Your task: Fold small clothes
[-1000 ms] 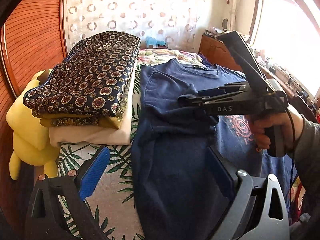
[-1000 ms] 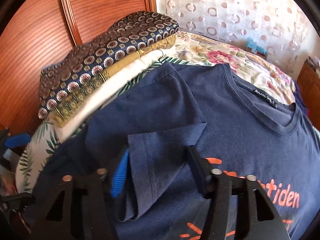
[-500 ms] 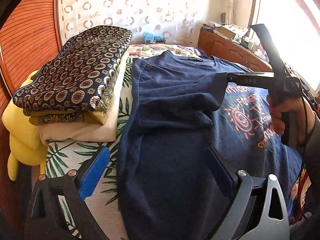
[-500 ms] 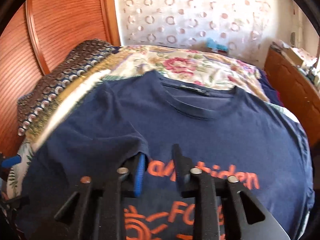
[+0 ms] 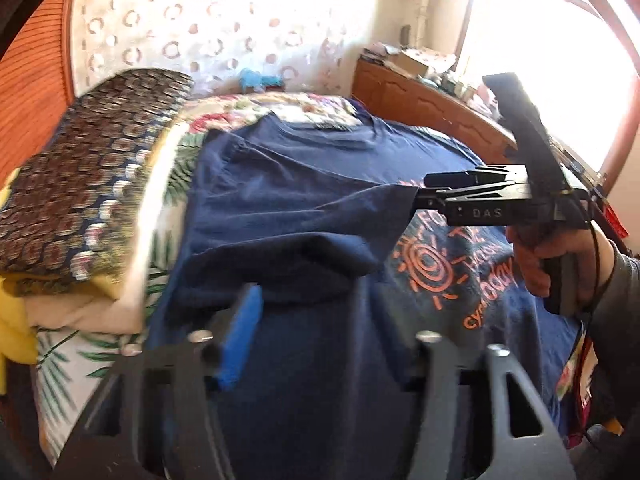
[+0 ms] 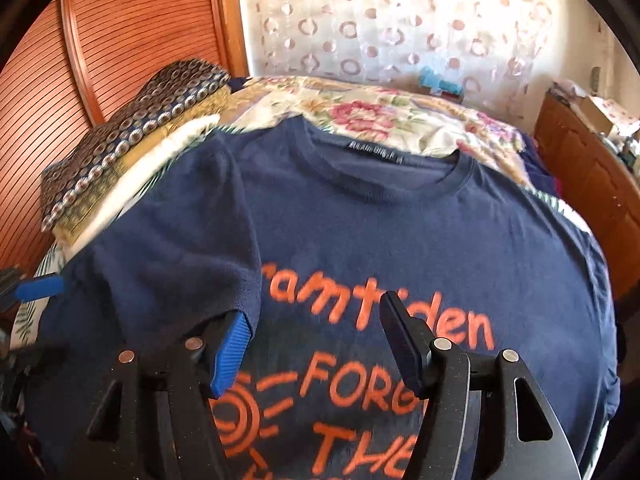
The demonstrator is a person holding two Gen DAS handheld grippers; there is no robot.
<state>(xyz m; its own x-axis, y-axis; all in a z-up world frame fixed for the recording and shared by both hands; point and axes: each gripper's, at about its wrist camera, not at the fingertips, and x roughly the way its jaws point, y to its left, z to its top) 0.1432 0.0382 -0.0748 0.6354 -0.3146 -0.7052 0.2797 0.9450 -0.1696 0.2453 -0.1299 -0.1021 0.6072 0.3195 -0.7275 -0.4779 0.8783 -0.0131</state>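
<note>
Parting jaws beside sleeve (image 6: 188, 264) hem

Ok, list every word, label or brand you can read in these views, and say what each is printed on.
"DAS": white letters on the side of the right gripper.
"FORG", "THE": orange print on the navy T-shirt; the gripper cuts off the rest.
A line above ending in "den": same orange print, start partly covered by the folded sleeve.
Neck label: white text, too blurred to read.
</note>
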